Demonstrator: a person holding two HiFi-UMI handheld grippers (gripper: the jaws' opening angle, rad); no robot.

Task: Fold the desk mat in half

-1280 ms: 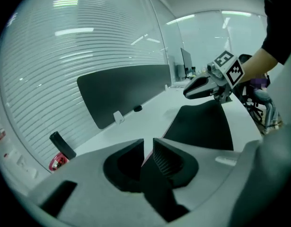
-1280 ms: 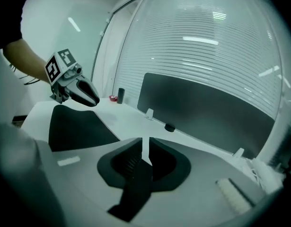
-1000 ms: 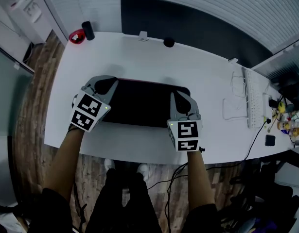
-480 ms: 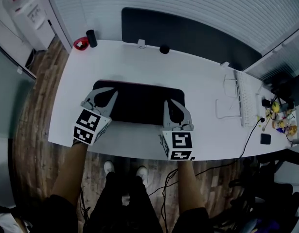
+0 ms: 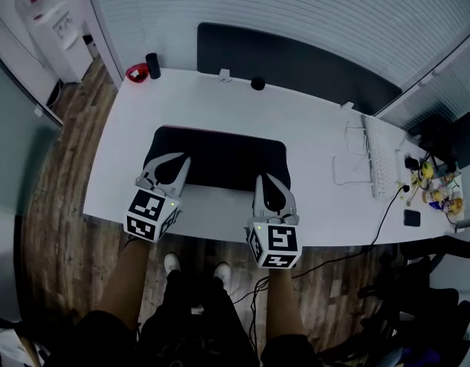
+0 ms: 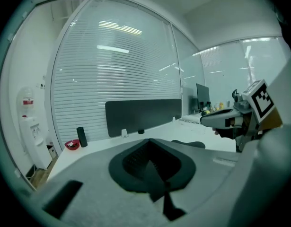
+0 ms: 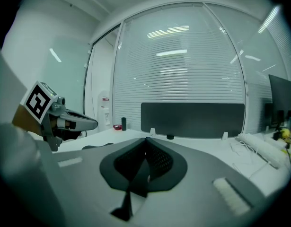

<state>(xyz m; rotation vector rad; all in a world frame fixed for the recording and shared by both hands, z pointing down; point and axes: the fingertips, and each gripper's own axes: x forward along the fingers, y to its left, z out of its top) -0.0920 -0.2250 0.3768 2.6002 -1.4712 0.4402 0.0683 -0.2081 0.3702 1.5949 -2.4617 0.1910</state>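
Desk mat (image 5: pixel 219 155) — unmoved on table (image 5: pixel 311 136) | left tongs (image 6: pixel 148 141), right tongs (image 7: pixel 146 140) pressed together | drawn back since earlier

free: white desk (image 5: pixel 311 125) beyond desk mat (image 5: pixel 219 155) | obstacles: keyboard (image 5: pixel 378 157) right, black cylinder (image 5: pixel 152 65) far-left corner

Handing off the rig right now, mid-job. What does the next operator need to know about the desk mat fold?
Left gripper: shut, empty, over the near left edge of the desk mat.
Right gripper: shut, empty, over its near right edge.
Mat: flat on the white desk, no edge lifted.
Done: cannot tell whether it is already doubled.
Left: check; if single, probably grip one edge and fold across.
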